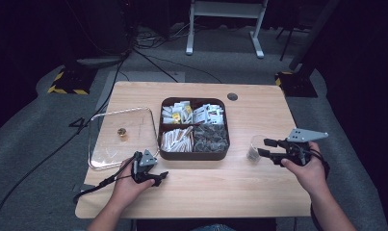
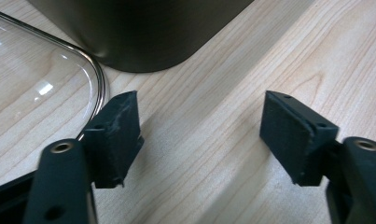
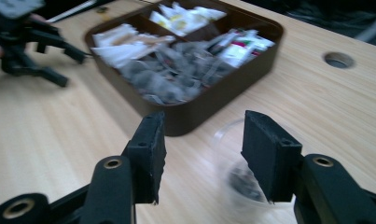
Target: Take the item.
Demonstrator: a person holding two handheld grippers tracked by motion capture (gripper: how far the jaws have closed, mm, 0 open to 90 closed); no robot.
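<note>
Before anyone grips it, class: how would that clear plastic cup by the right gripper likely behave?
The clear cup looks thin-walled, so it would probably flex or crush under a hard squeeze. It holds little, so it is likely light and may slide or tip if the open right gripper nudges it.

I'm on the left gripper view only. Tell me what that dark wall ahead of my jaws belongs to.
Observer: It's the brown divided tray; four compartments hold packets and sachets.
Operator: Give me the right gripper's position.
Observer: The right gripper is to the tray's right, open, jaws at a clear plastic cup.
Operator: Say what's in that cup.
Observer: Something dark sits at its bottom; too blurred to identify.
Operator: Report what's on the glass lid beside me.
Observer: A small gold knob sits at its centre.
</note>
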